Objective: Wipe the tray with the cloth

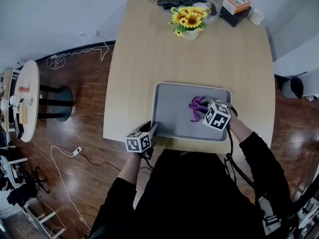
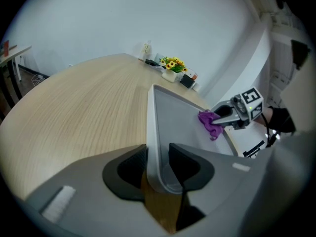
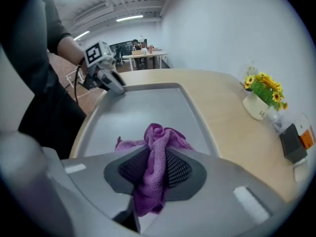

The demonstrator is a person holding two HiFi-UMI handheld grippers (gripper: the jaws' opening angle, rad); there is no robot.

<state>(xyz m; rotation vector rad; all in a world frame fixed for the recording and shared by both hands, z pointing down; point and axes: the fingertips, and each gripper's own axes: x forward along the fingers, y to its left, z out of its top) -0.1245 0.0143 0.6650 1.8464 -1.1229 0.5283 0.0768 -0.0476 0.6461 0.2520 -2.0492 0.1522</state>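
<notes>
On the wooden table [image 1: 199,54], grey tray [image 1: 172,108] with purple cloth [image 1: 195,106].

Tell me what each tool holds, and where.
The left tool clamps the tray by its near left corner rim. The right tool pinches the purple cloth by a bunched fold.

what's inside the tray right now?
Only the purple cloth, clamped in the right gripper; the rest of the tray floor is bare grey. Whatever lies under the cloth is covered.
</notes>
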